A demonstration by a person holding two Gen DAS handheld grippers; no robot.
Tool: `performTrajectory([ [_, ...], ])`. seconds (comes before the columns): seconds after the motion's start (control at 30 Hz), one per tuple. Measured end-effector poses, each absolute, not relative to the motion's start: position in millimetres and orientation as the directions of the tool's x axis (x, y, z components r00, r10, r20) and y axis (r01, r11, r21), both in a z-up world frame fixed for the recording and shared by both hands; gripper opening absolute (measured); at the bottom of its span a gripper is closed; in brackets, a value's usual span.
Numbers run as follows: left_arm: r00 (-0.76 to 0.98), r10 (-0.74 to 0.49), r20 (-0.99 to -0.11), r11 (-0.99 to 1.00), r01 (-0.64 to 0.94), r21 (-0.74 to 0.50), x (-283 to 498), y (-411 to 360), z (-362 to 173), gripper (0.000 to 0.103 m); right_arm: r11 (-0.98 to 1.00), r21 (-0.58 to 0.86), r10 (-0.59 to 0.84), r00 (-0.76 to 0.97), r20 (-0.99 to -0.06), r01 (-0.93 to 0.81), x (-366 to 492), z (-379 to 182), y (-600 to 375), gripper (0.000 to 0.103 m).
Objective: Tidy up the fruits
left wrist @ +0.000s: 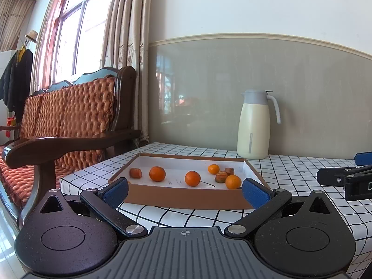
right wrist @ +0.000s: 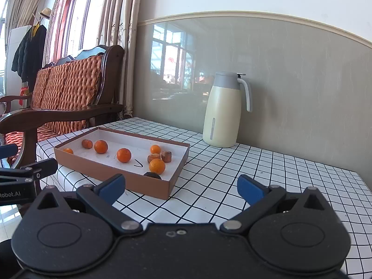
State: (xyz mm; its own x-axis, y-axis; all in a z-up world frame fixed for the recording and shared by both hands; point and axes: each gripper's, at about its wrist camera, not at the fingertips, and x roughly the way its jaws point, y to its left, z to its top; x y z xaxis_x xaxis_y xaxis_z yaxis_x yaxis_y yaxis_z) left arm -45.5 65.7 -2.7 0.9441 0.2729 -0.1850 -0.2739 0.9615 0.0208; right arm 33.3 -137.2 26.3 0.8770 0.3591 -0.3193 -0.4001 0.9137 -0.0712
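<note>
Worktop [right wrist: 255,174]: covered in a white cloth with a black grid; fills the centre and right of both views.

Tray [left wrist: 186,197]: shallow, brown walls, white floor, lying flat on the worktop. Centre of the left wrist view; centre-left of the right wrist view [right wrist: 111,166].

Oranges, inside the tray: five round ones show in the right wrist view, at [right wrist: 68,151], [right wrist: 101,146], [right wrist: 124,155], [right wrist: 155,149] and [right wrist: 157,166]. The last lies just in front of two brownish cylinder-shaped pieces [right wrist: 166,156]; whether it touches them cannot be told. A third brownish piece [right wrist: 87,143] lies near the tray's upper-left end. A dark round item [right wrist: 152,175] sits against the near wall, too shadowed to identify.

Left hand-held gripper [left wrist: 184,189]: bottom of the left wrist view, blue-padded fingers wide apart, holding nothing, just short of the tray's near wall.

Right hand-held gripper [right wrist: 181,186]: bottom of the right wrist view, fingers wide apart, empty, over bare cloth beside the tray's right corner.

Jug [right wrist: 220,111]: cream body, grey lid and handle, upright by the wall, behind the tray.

Wooden sofa [left wrist: 69,116]: orange woven cushions, left of both frames.
</note>
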Motion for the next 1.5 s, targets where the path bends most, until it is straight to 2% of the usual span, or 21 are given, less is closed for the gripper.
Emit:
performTrajectory([
  [1.5, 0.945, 0.287, -0.157, 0.956, -0.294, -0.023, -51.5, 70.9, -4.7, 0.103, 0.915, -0.072, 0.356, 0.878, -0.321, -0.397, 34.8, 23.6, -136.8, 0.097],
])
